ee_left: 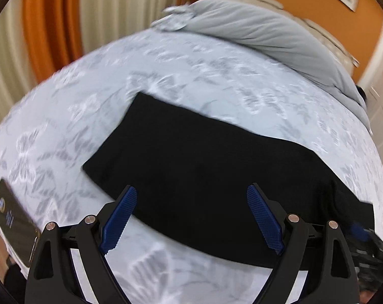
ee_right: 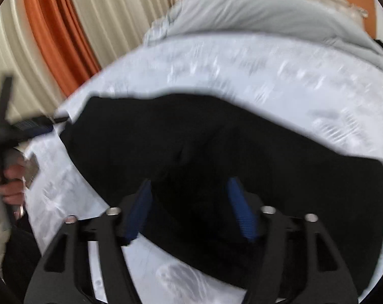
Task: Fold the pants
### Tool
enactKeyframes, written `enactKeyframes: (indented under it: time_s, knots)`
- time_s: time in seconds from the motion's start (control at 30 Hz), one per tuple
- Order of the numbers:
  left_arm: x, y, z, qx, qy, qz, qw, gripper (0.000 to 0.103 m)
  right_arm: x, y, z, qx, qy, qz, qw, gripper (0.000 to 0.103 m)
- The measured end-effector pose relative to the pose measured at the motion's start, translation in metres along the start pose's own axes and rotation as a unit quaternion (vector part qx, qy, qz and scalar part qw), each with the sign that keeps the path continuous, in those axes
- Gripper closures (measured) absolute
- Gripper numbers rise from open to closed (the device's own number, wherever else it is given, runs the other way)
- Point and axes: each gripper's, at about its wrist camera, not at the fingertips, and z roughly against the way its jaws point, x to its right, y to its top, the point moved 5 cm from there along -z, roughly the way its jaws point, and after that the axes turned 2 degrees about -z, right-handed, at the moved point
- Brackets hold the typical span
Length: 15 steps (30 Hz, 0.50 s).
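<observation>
My left fingers point(ee_left: 191, 217) stand wide apart above the near edge of the black pants point(ee_left: 204, 167), gripping nothing. The pants lie folded in a long flat band across the middle of the bed point(ee_left: 216, 76), on its pale flowered cover. My right fingers point(ee_right: 188, 210) are parted too, empty, over the pants' bunched end.
</observation>
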Motion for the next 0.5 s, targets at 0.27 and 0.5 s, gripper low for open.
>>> enactKeyframes:
  time_s: [0.27,0.5]
  knots:
    - [-0.088,-0.006,-0.025,-0.041,0.012,0.159,0.9864,0.016,0.171,-0.044,0.074,-0.001,-0.131,-0.214,0.968,0.017]
    - [-0.074,-0.017,-0.058,-0.066,0.021,0.167,0.9835,0.02,0.178,-0.075,0.027,-0.037,-0.049,-0.273,0.96,0.053]
